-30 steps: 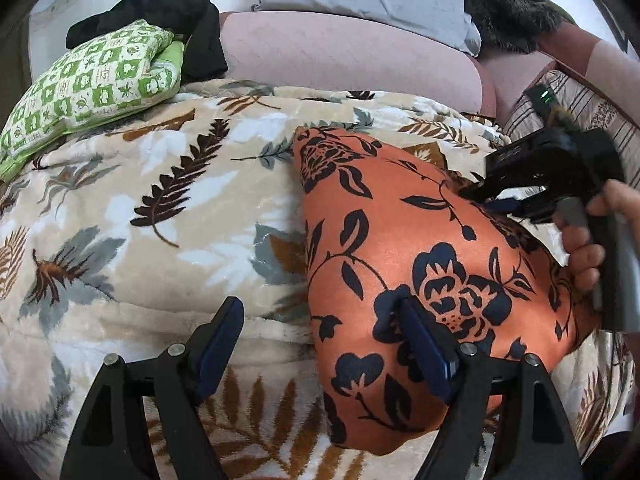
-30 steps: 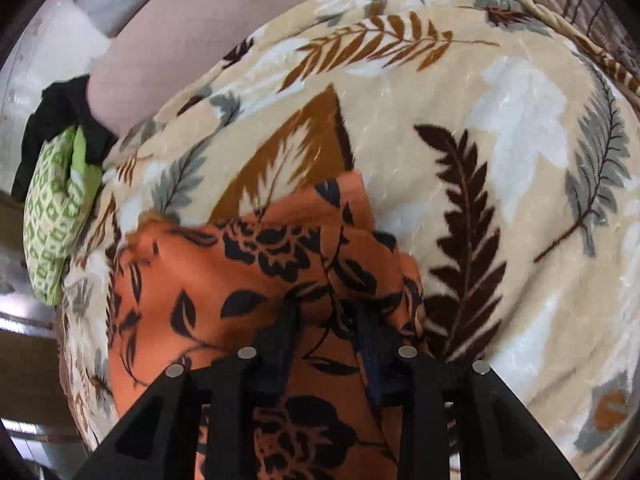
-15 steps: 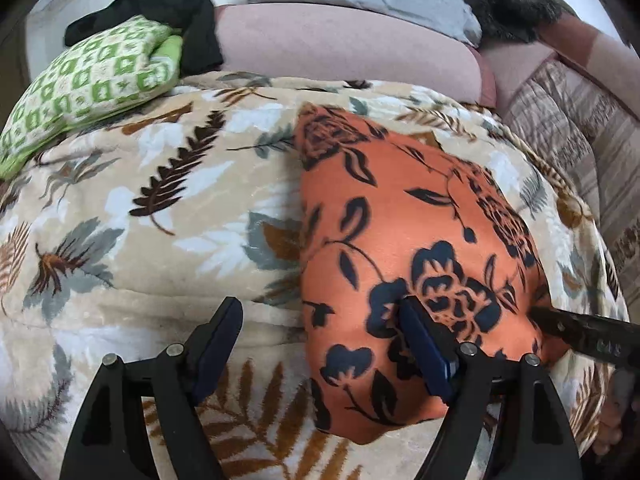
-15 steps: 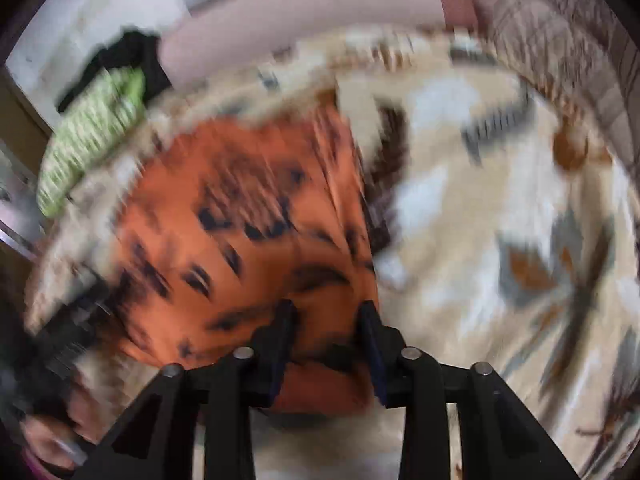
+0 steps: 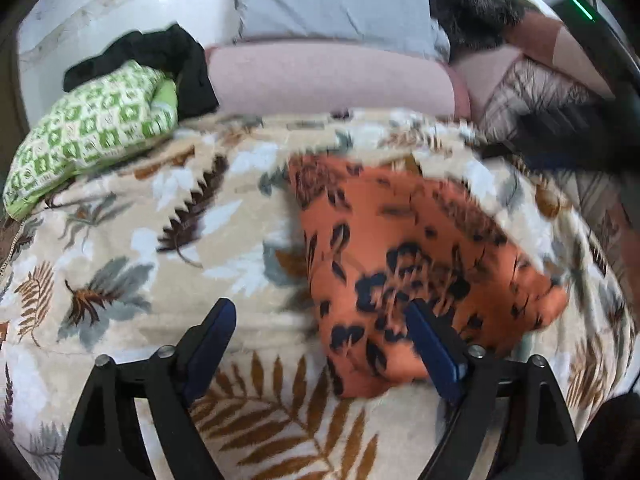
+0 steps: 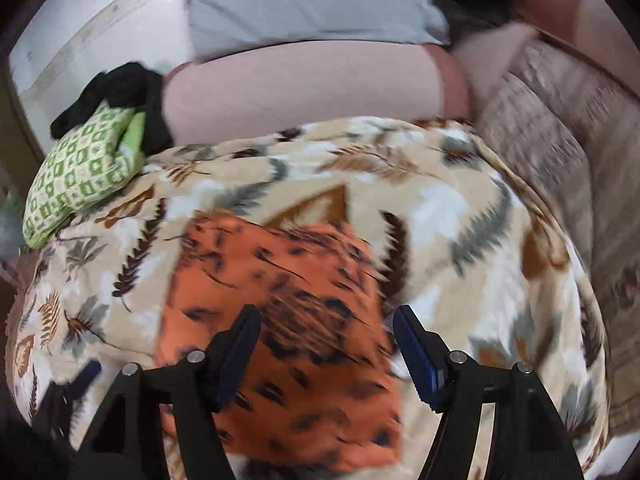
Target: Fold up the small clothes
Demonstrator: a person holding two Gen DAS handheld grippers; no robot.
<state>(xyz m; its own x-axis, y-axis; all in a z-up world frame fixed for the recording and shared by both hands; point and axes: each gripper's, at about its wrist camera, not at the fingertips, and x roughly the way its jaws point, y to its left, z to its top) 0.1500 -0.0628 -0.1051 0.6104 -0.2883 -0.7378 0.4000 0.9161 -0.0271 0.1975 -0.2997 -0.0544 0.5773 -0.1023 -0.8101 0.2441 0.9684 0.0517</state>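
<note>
Lifting away, my right claw (image 6: 326,354) has just spread and released the folded orange floral garment (image 6: 288,320) onto the leaf-print blanket (image 6: 460,216), left claw (image 5: 320,344) gaping empty too.

Home: sofa (image 5: 328,76); leaf-print blanket (image 5: 120,264)

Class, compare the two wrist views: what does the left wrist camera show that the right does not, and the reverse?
Only the left view: a green light at top right. Only the right view: the left gripper, seen from outside at lower left. Both share: the orange floral cloth on the leaf-print blanket, the green patterned pillow and the grey pillow.
</note>
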